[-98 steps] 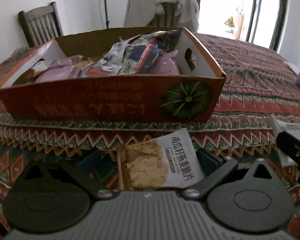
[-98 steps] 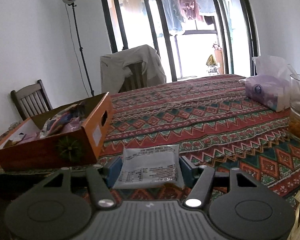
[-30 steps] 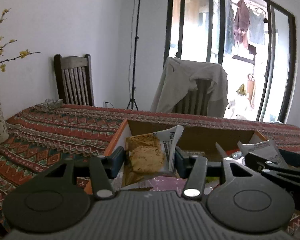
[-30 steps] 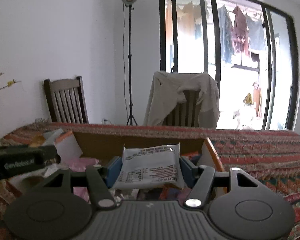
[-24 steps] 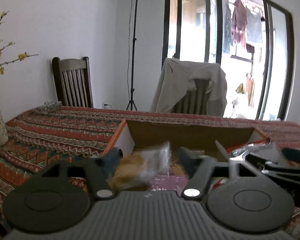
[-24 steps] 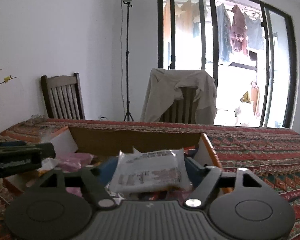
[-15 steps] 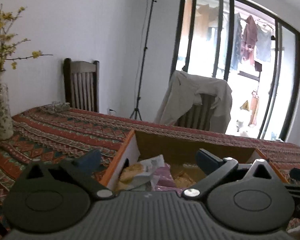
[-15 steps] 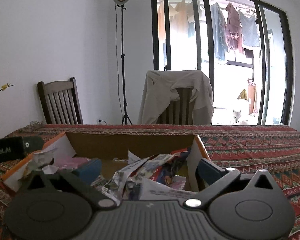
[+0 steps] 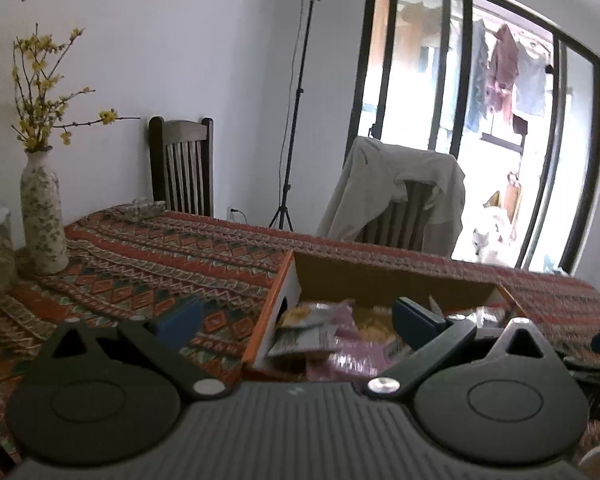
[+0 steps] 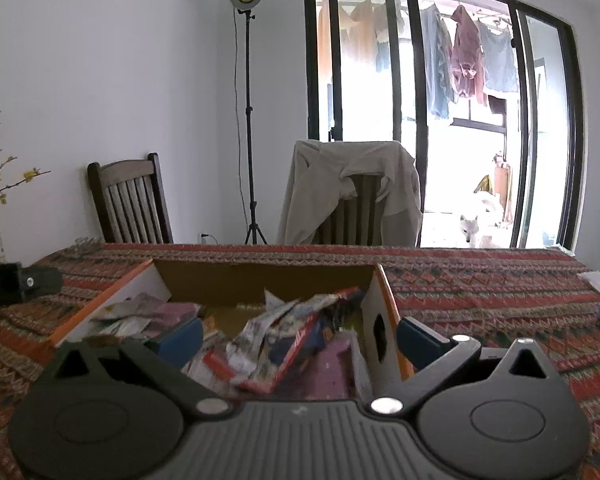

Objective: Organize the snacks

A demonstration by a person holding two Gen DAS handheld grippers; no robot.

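Patterned tablecloth (image 10: 480,292) carries an orange cardboard box (image 10: 382,300). Left gripper (image 9: 296,320) and right gripper (image 10: 298,334), jaws just spread wide and empty, hover over snack packets (image 10: 276,336) lying inside the box.

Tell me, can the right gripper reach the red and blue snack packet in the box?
Probably yes. The right gripper is open and empty, right above the cardboard box, and the red and blue snack packet lies on top with nothing covering it.
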